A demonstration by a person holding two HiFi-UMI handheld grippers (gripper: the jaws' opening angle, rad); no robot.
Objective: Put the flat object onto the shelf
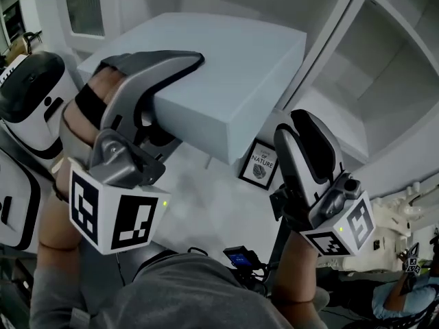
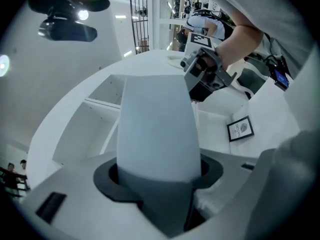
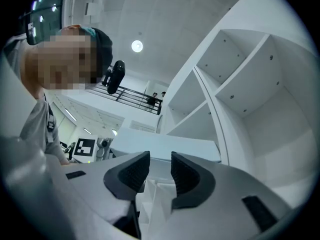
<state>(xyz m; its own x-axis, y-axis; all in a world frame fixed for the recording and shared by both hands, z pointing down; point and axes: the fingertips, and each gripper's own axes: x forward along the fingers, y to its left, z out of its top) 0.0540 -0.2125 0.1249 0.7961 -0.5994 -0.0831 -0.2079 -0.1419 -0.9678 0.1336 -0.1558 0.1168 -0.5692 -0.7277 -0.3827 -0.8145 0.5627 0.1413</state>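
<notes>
My left hand-held gripper (image 2: pixel 159 174) tight on pale flat slab (image 1: pixel 230 64); right hand-held gripper (image 3: pixel 159 171) spread, empty, near shelf (image 3: pixel 240 84).

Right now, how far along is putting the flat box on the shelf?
Done: the pale grey flat box is lifted, clamped in the left tongs. In hand: it hangs beside the white shelf unit, in no compartment yet; the right tongs are open and empty. Left: set it in, release.
</notes>
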